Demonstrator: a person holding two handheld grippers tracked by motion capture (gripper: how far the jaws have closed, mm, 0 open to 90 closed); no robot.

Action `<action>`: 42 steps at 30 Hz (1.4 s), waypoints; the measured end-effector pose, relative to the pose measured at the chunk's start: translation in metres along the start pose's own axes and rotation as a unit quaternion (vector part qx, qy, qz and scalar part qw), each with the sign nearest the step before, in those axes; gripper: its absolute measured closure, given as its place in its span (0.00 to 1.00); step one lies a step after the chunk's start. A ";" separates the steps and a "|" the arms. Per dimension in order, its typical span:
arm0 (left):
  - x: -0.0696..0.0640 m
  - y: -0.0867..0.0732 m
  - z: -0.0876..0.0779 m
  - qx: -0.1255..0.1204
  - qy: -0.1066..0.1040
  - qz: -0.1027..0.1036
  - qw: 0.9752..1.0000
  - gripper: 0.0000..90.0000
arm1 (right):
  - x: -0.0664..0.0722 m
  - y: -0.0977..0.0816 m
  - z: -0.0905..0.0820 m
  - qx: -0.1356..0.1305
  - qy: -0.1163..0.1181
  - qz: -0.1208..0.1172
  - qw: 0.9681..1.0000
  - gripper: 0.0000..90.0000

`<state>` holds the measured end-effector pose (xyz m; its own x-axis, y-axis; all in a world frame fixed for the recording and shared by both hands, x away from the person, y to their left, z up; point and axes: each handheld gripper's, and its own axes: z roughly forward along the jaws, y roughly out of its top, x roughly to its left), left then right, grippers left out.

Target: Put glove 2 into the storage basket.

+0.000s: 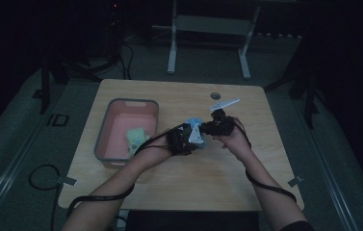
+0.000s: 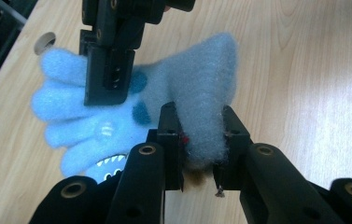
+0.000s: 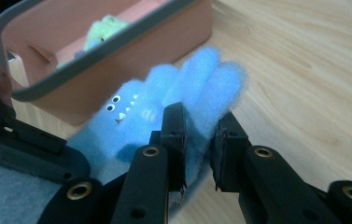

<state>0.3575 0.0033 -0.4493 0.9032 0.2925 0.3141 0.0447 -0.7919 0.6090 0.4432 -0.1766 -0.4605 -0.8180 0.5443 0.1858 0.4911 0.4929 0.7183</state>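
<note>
Both grippers are pinching the same fuzzy blue glove [image 2: 131, 105]: the left gripper [image 2: 198, 140] is clamped on the grey cuff end and the right gripper [image 3: 197, 140] on the fingers, holding it over the middle of the table [image 1: 227, 168], just right of the pink bin [image 1: 106, 144]. Looks like the carry step, with the green glove [image 1: 135, 137] already in the bin, so next both hands need to swing toward it together and let go over it.

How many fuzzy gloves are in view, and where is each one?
2. A blue glove is held over the table between both tools; a green glove lies inside the pink bin. Others could be hidden beneath it.
</note>
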 end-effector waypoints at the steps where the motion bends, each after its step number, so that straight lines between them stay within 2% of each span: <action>1: 0.001 -0.001 -0.002 0.002 0.000 -0.001 1.000 0.85 | 0.001 0.003 0.000 -0.001 0.001 -0.002 1.000 0.86; 6: 0.005 -0.002 -0.012 0.007 0.008 0.004 1.000 0.85 | 0.007 0.015 0.002 -0.004 0.005 -0.008 1.000 0.86; 16: 0.016 -0.015 -0.037 0.016 0.028 -0.002 0.999 0.85 | 0.021 0.042 0.013 -0.010 0.017 -0.022 1.000 0.86; 18: 0.019 -0.023 -0.045 0.019 0.034 -0.008 0.999 0.85 | 0.027 0.052 0.021 -0.010 0.022 -0.030 0.999 0.86; 27: 0.026 -0.048 -0.064 0.034 0.046 -0.024 0.998 0.85 | 0.046 0.077 0.049 -0.002 0.041 -0.046 0.998 0.86; 33: 0.029 -0.070 -0.073 0.045 0.053 -0.031 0.997 0.85 | 0.058 0.088 0.071 0.004 0.053 -0.051 0.997 0.86; 42: 0.030 -0.107 -0.088 0.047 0.053 -0.054 0.996 0.84 | 0.079 0.100 0.104 0.019 0.069 -0.063 0.995 0.86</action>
<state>0.3421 0.1443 -0.4410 0.8415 0.4293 0.3280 0.1831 -0.7977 0.5745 0.4590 -0.0133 -0.4438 -0.9059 0.3792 0.1889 0.3912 0.5780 0.7162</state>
